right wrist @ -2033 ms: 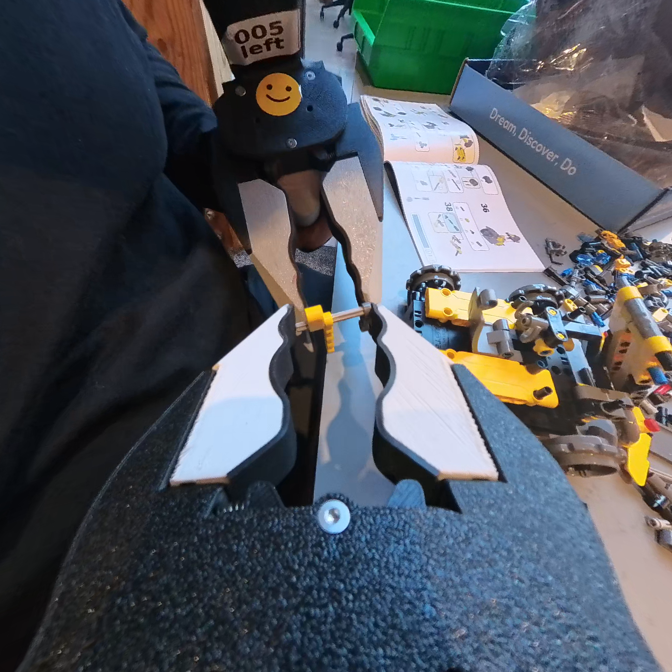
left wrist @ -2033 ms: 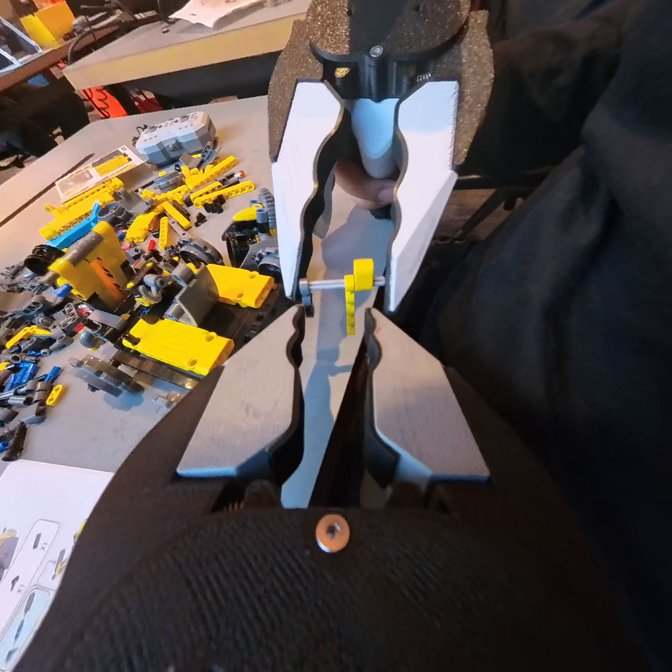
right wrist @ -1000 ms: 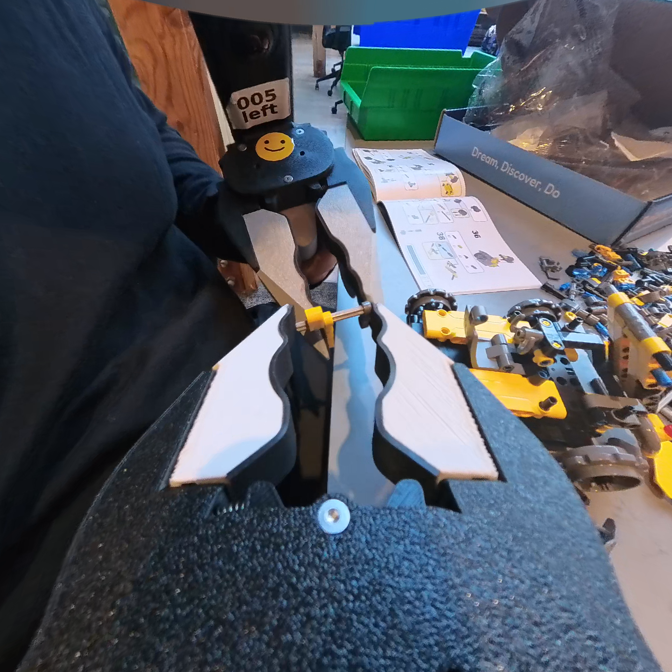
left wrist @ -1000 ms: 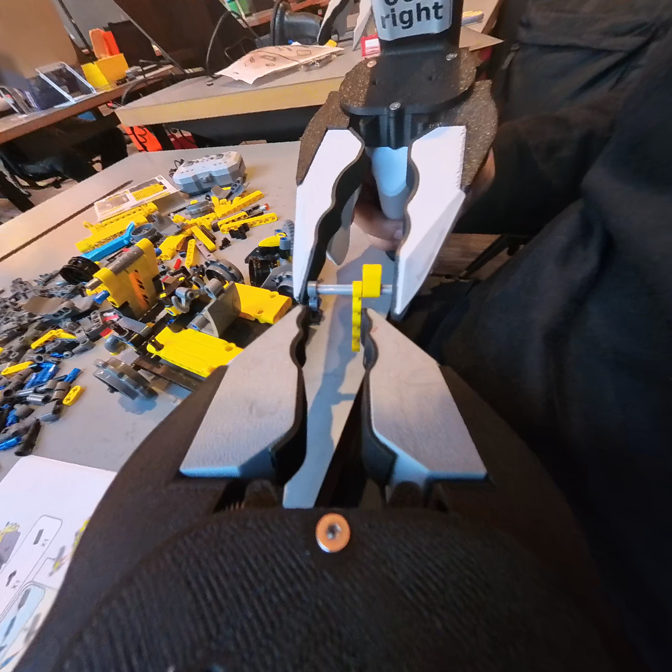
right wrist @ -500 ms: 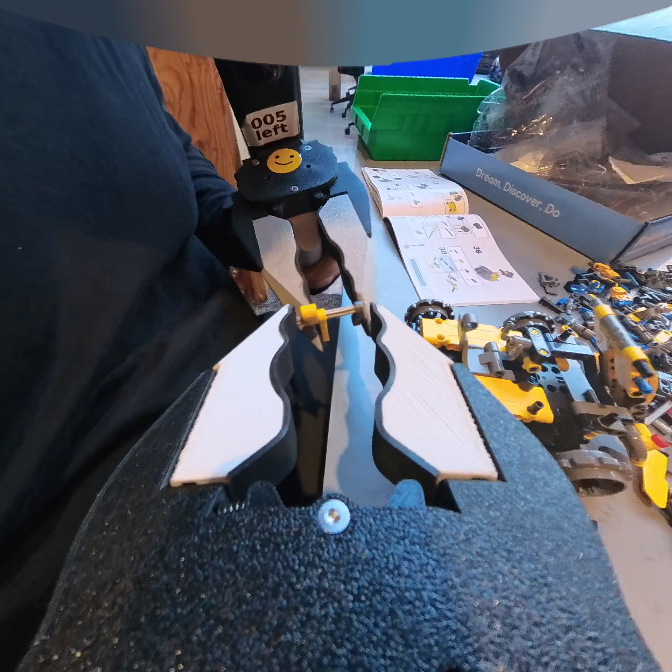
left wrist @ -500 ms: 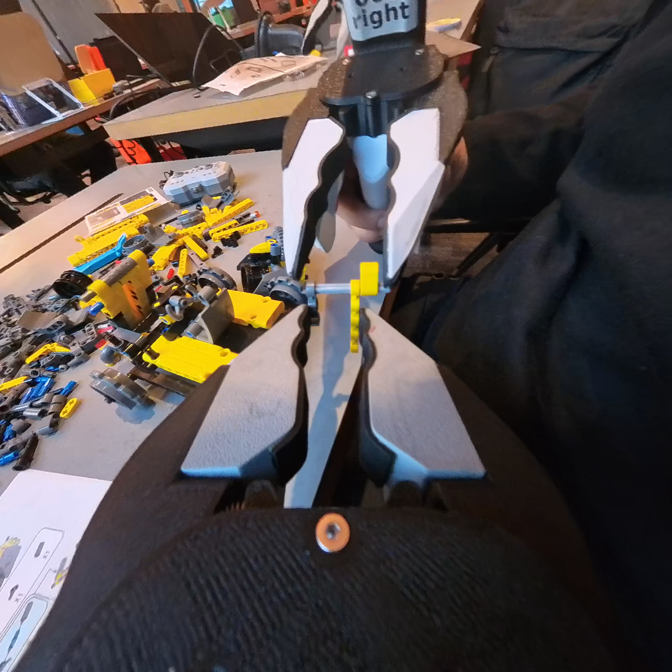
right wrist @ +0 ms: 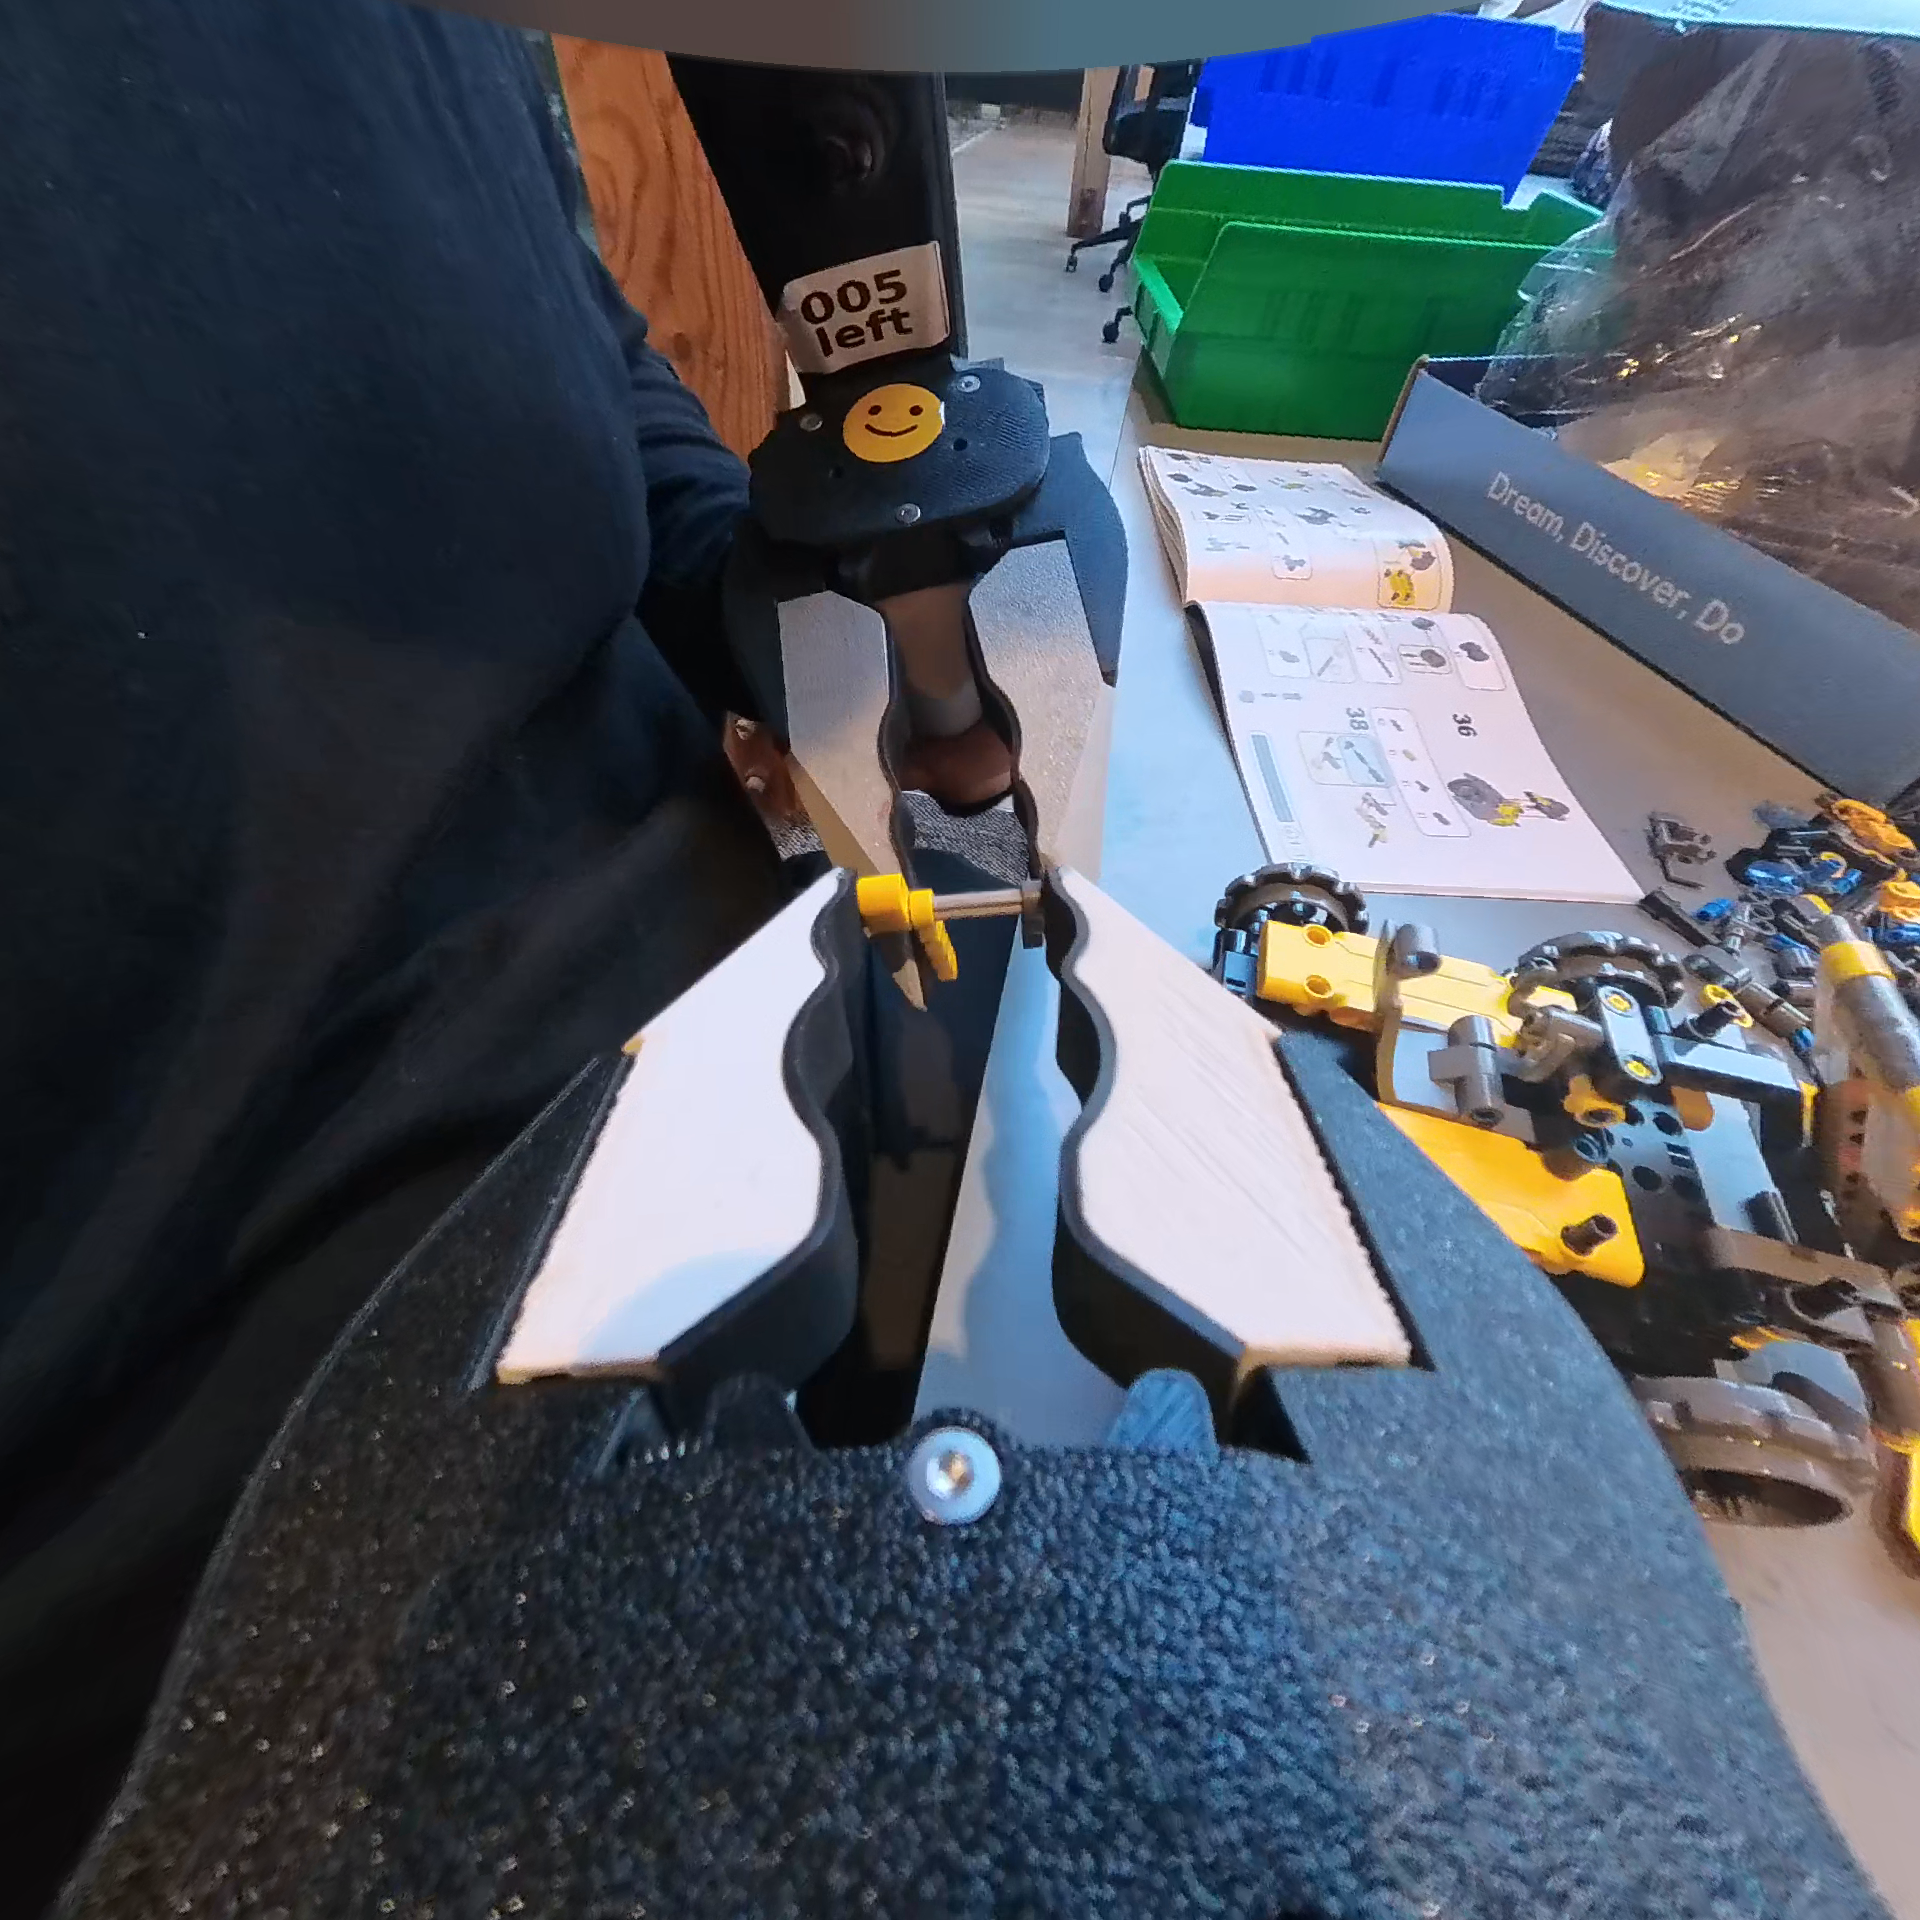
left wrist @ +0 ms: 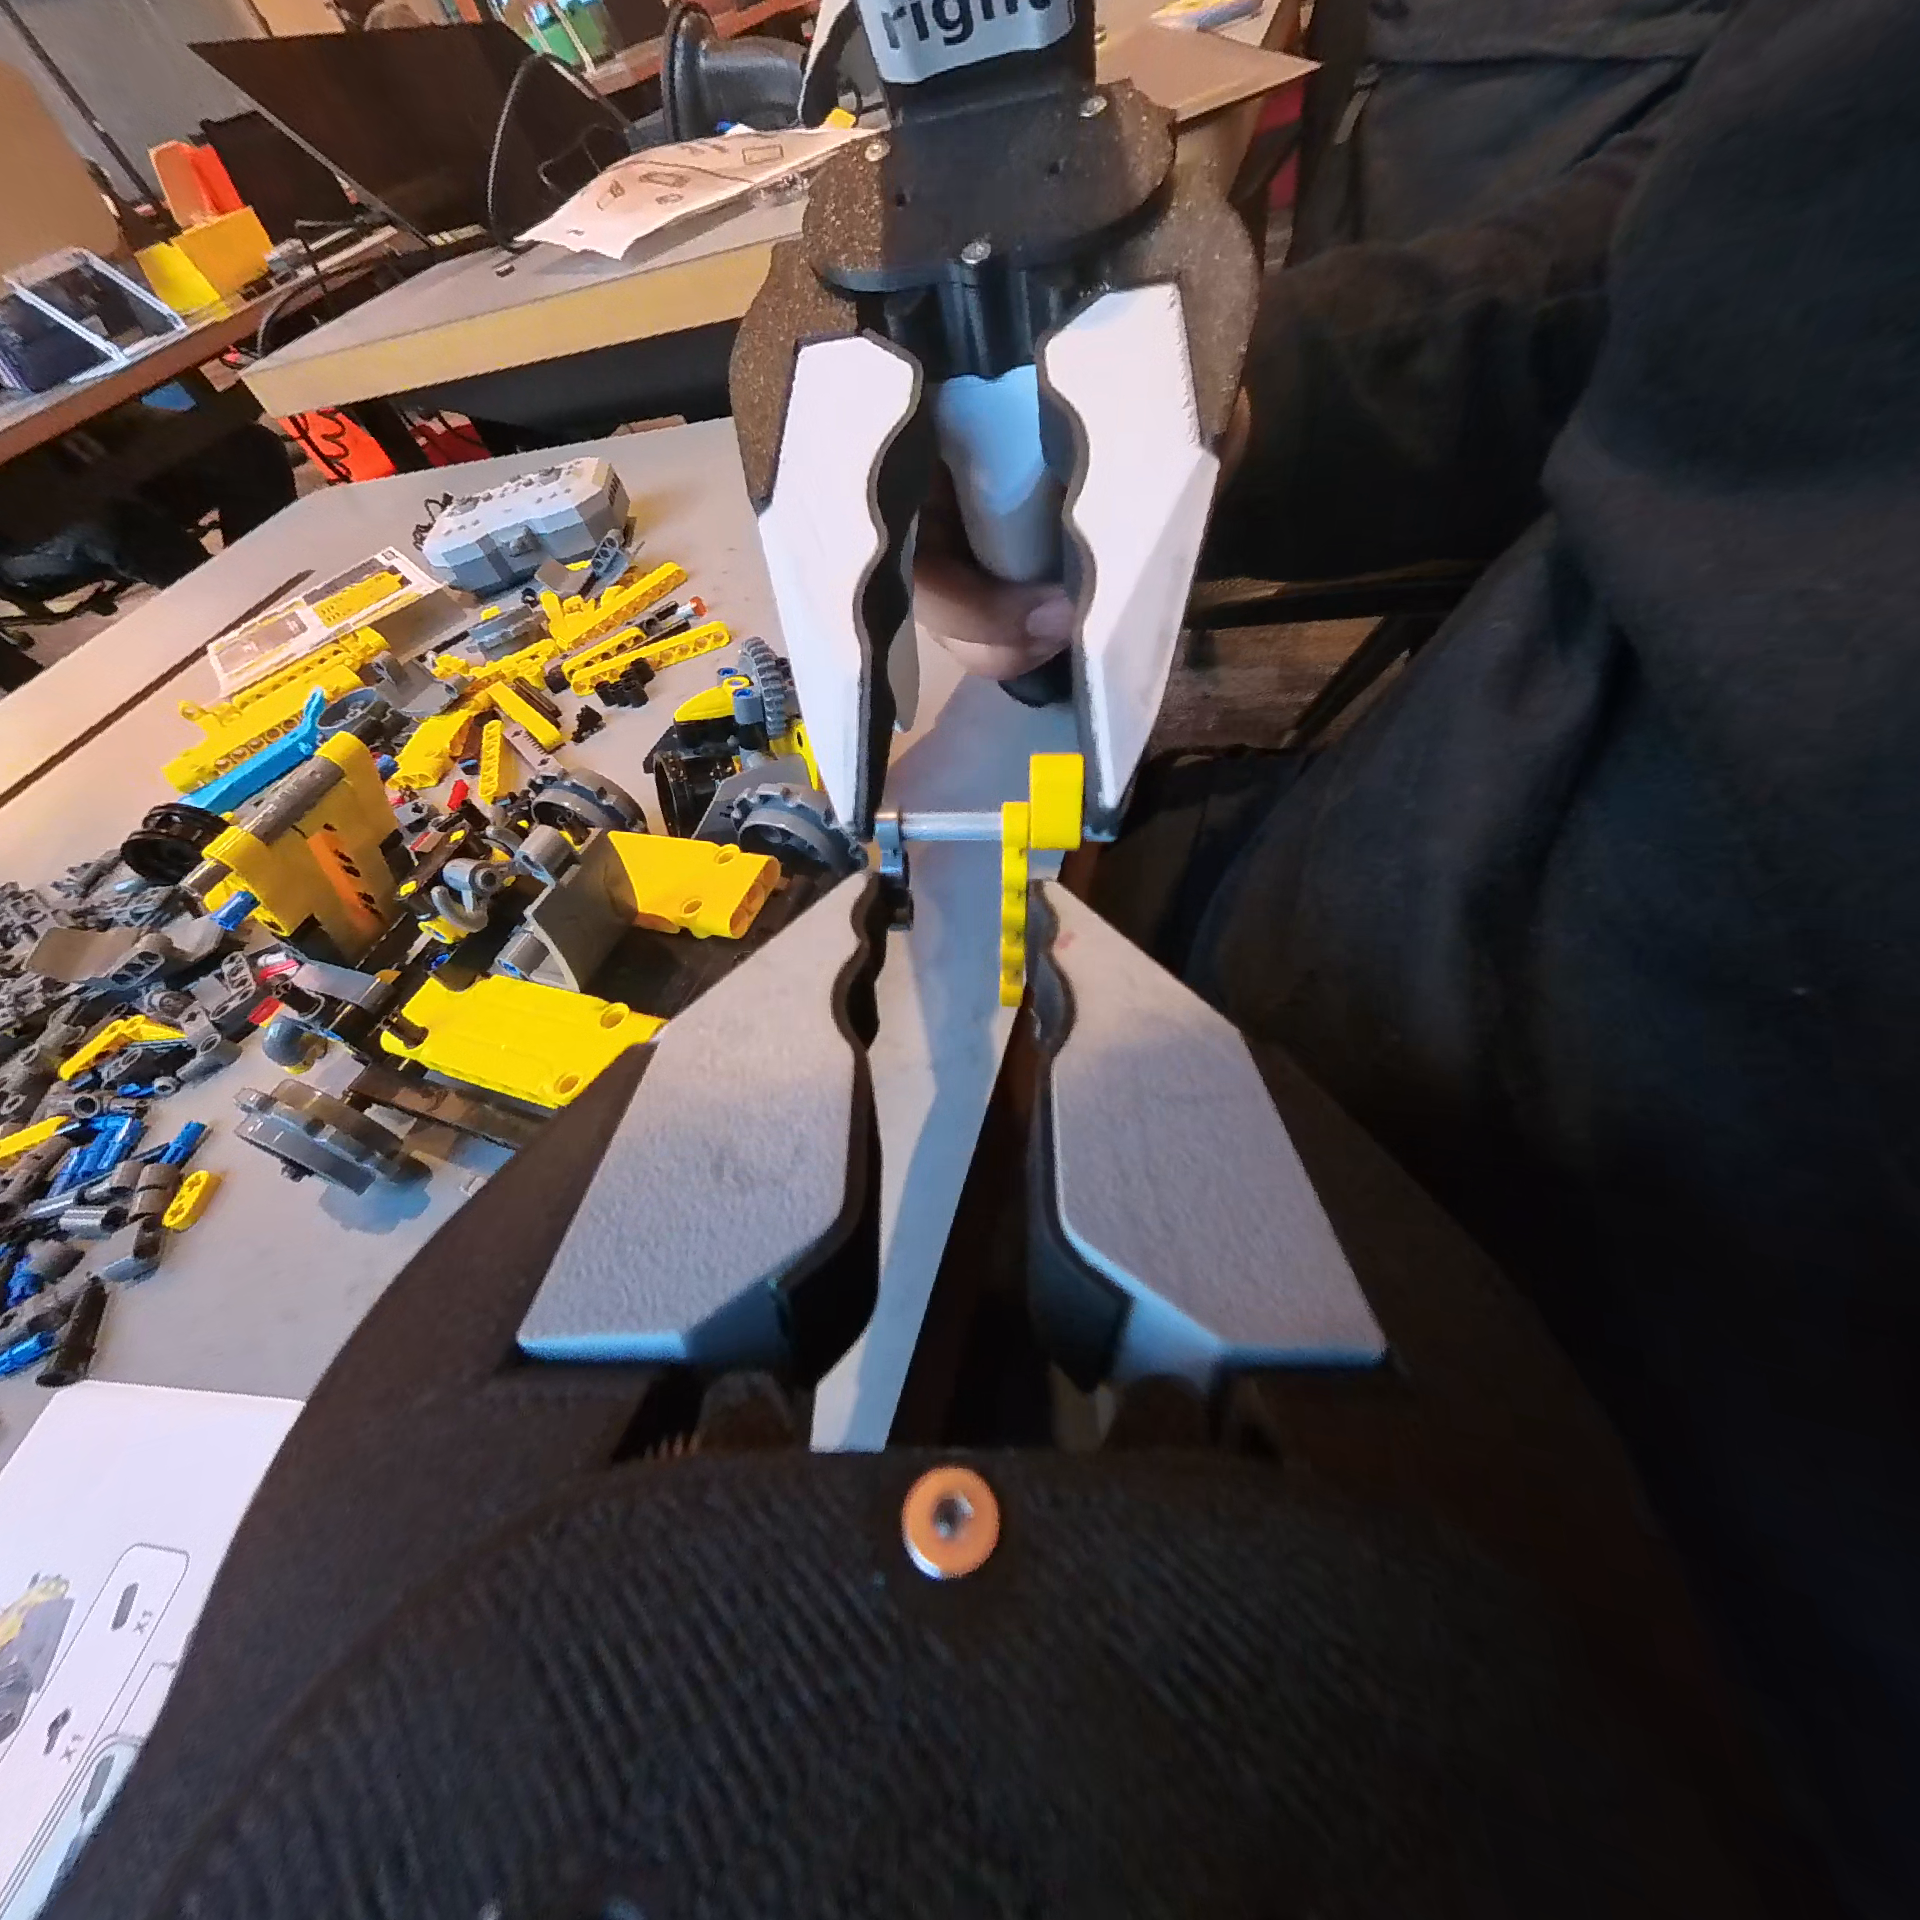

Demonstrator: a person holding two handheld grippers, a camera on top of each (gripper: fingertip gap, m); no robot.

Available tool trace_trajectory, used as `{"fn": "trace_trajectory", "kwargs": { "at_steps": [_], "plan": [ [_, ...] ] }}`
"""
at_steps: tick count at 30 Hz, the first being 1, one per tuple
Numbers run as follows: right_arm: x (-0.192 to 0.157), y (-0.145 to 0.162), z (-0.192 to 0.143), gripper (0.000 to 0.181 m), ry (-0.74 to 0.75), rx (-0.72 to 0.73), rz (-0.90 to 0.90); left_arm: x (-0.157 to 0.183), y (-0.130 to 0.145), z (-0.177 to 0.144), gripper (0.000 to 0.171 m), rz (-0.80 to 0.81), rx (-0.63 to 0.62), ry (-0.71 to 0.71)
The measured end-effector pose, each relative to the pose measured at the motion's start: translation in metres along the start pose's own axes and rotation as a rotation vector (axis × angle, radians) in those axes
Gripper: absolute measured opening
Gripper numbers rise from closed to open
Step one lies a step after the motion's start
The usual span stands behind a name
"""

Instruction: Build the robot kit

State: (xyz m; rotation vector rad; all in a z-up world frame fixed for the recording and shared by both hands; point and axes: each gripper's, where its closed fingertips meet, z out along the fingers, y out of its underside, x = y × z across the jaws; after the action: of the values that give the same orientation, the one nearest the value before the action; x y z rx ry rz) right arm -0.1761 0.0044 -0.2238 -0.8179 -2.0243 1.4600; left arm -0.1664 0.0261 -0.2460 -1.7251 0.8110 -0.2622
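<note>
Two grippers tip to tip above table edge (left wrist: 940, 1039) | grey axle (left wrist: 951, 826) lies crosswise between right gripper (left wrist: 982, 821) fingertips, clamped endwise | left gripper (left wrist: 951, 914) partly apart, pinching hanging yellow beam (left wrist: 1013, 914) | both equally near.

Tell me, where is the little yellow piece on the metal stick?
The little yellow piece is in the air between the tips of the left gripper and right gripper, just off the table's edge beside the person's dark clothing.
</note>
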Motion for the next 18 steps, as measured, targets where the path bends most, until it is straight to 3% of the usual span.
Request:
{"fn": "trace_trajectory", "kwargs": {
  "at_steps": [18],
  "plan": [
    [0.0007,0.008,0.0045,0.035,-0.035,-0.028,0.076,0.0,0.0101,0.0008,0.021,-0.057,-0.072,0.026]
  ]
}}
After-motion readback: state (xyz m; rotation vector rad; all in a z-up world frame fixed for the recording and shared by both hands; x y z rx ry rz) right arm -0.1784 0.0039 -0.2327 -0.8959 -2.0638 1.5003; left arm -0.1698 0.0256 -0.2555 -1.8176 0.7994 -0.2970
